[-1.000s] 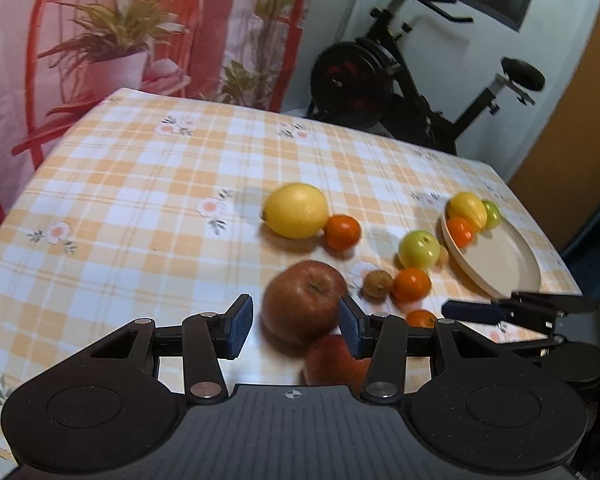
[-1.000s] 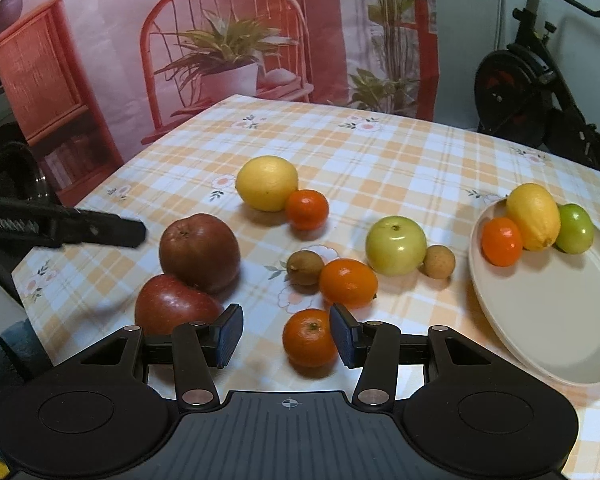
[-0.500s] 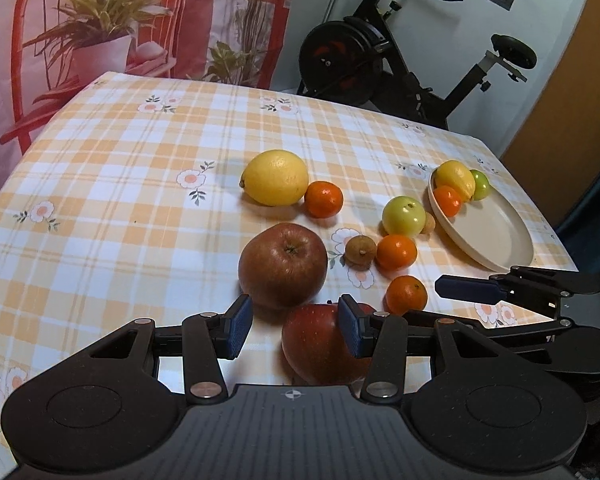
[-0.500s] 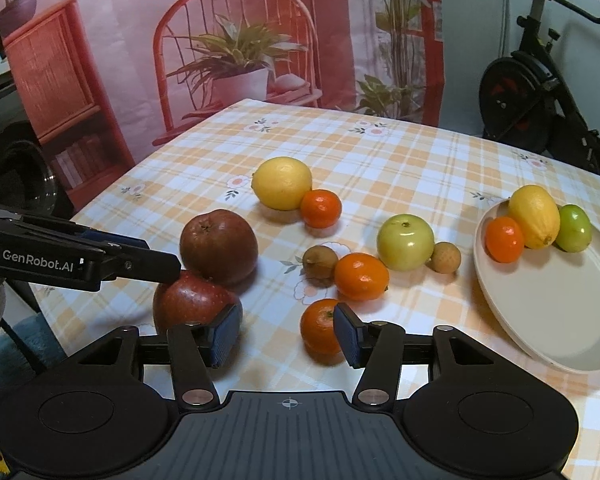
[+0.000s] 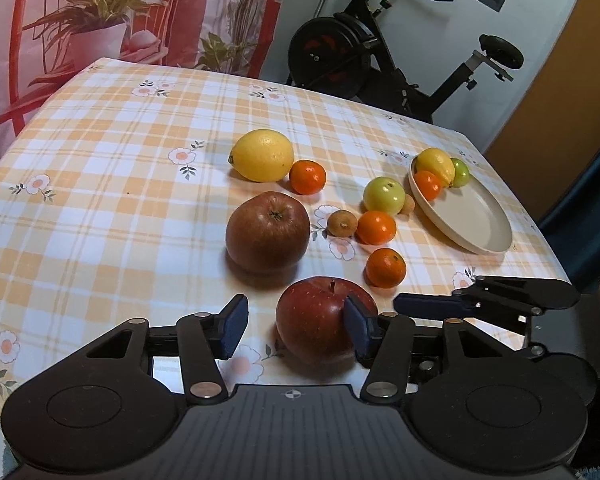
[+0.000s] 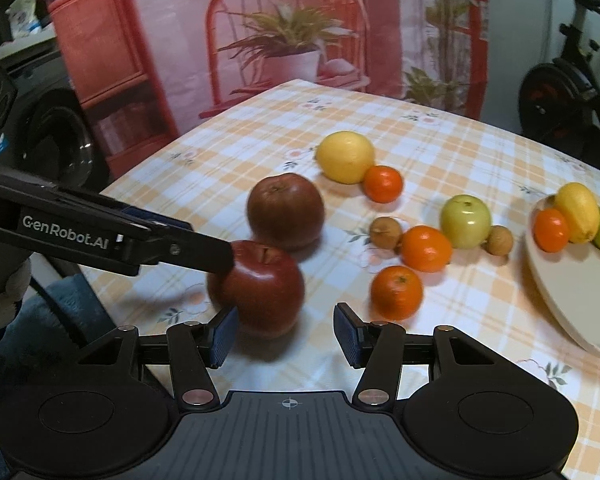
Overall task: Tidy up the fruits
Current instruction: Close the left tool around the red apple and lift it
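A red apple [image 5: 316, 328] lies at the table's near edge between the fingers of my left gripper [image 5: 296, 326]. The jaws are opening: the right pad rests against the apple and the left pad stands clear of it. My right gripper [image 6: 286, 334] is open with nothing between its fingers, and the same red apple [image 6: 264, 292] sits just beyond its left finger. Behind it is a darker apple [image 5: 268, 232]. A lemon [image 5: 262, 155], a green apple [image 5: 384, 196], tangerines and small brown fruits lie loose. The cream plate [image 5: 472, 220] holds a lemon, a tangerine and a green fruit.
The checked tablecloth [image 5: 120, 184] drops off close under both grippers. An exercise bike [image 5: 352, 56] stands behind the table's far edge. A printed backdrop with a red chair and a plant hangs at the far left. The nearest tangerine [image 6: 396, 292] lies right of the red apple.
The left gripper drew back from the darker apple to the red apple and its jaws widened. The right gripper swung left, off the tangerine and toward the red apple.
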